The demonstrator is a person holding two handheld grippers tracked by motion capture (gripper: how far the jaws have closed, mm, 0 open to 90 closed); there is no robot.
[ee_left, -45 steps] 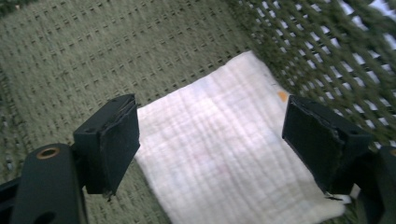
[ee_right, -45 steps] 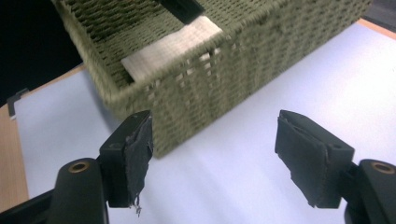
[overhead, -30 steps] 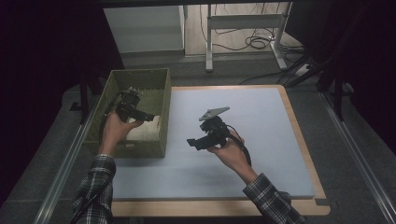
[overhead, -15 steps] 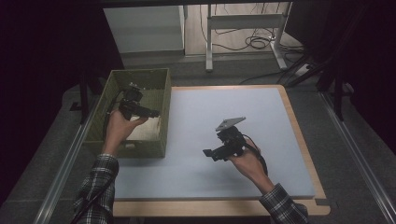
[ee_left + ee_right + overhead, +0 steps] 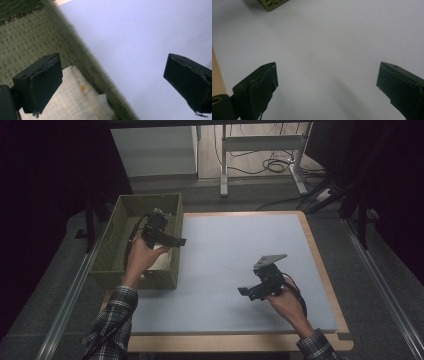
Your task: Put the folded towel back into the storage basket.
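A green mesh basket (image 5: 111, 240) stands at the mat's left edge, with a white, cloth-like thing (image 5: 162, 261) lying in it. My left gripper (image 5: 176, 240) hovers over the basket's right wall and points right. In the left gripper view its jaws (image 5: 113, 60) stand wide apart over the basket wall (image 5: 82, 55) and the white thing (image 5: 72, 100), holding nothing. My right gripper (image 5: 246, 291) hangs low over the pale blue mat (image 5: 235, 245) at the front right, pointing left. Its jaws (image 5: 327, 65) have just been opening, with only bare mat between them.
The mat lies on a wooden table whose rim (image 5: 320, 255) shows on the right and at the front. A corner of the basket (image 5: 272, 4) peeks in at the top of the right gripper view. Desk legs and cables (image 5: 270, 165) lie on the floor beyond the table.
My right hand has drawn away from the basket, right and toward the front edge of the mat, sinking a little. My left hand has shifted right, over the basket's right wall.
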